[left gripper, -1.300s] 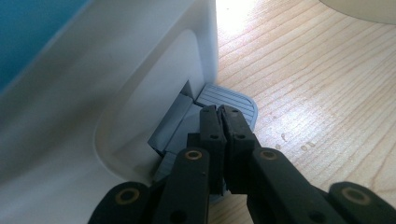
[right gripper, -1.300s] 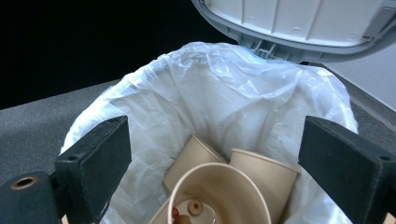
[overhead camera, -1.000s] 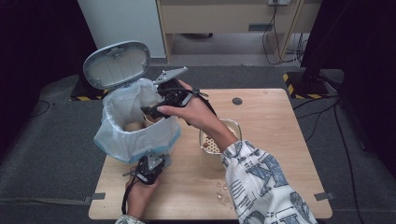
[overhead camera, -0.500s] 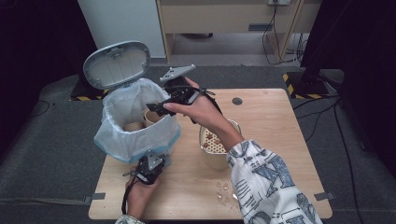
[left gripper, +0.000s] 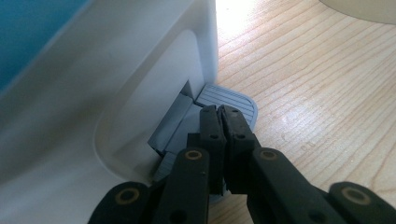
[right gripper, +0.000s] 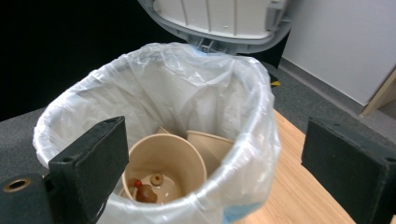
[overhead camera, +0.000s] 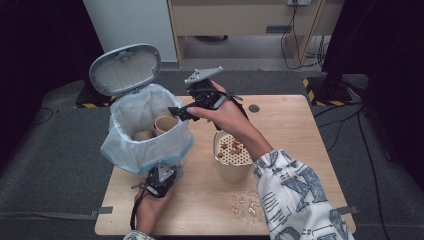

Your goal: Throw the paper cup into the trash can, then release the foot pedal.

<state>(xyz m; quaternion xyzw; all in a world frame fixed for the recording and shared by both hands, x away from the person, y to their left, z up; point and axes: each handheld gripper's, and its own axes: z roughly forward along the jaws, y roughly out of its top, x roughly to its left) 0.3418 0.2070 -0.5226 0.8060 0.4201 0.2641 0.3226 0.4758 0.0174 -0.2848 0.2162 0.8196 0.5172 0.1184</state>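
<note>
The lined waste bin (overhead camera: pixel 145 132) stands on the table (overhead camera: pixel 300 145) with its lid (overhead camera: pixel 125 67) raised. Beyond the right gripper (right gripper: pixel 215 177), whose fingers are spread apart and empty, paper cups (right gripper: pixel 161 170) lie inside the bin. The left gripper (left gripper: pixel 223 135), fingers pressed together, bears on the grey pedal (left gripper: pixel 229 100) at the bin's base.

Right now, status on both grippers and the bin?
Left gripper shut, pressing the grey pedal. Right gripper open, empty, above the white plastic-lined bin, lid up. Tan paper cups inside. Nothing in the way.

No legible text or labels
</note>
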